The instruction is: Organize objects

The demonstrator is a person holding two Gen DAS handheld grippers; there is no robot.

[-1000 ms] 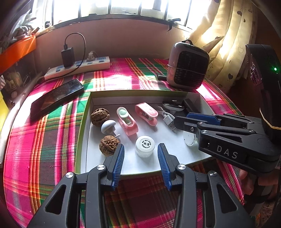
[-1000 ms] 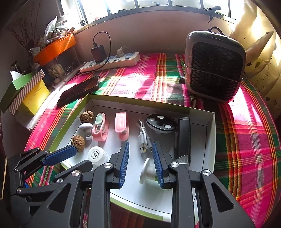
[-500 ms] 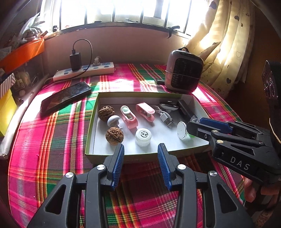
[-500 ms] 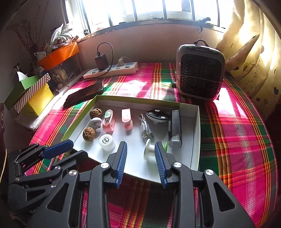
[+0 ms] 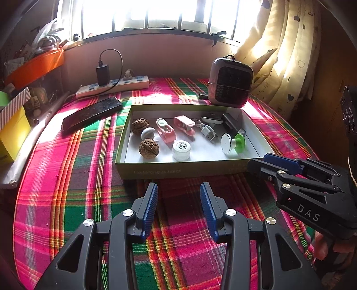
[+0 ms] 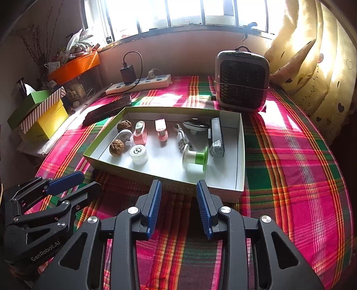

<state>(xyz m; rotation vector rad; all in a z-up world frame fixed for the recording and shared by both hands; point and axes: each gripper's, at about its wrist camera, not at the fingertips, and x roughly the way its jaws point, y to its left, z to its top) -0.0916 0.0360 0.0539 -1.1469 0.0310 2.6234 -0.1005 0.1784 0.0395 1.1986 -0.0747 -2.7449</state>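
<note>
Strong backlight from the window, heavy fisheye bend in both views.

The window [image 5: 156, 13] is blown out to white, and sun falls in bright patches on the plaid cloth [image 6: 290, 156] and curtain [image 5: 290, 44]. The box [image 5: 178, 171] casts a dark shadow toward the camera. Corners go black; straight edges curve near the rim. Focus stays sharp throughout.

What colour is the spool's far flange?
Green; the spool shows best in the right wrist view.

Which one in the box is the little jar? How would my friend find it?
Look in the shallow box on the plaid cloth. Near its front edge, beside a brown walnut, stands the little white jar. Only it has a round printed lid.
</note>
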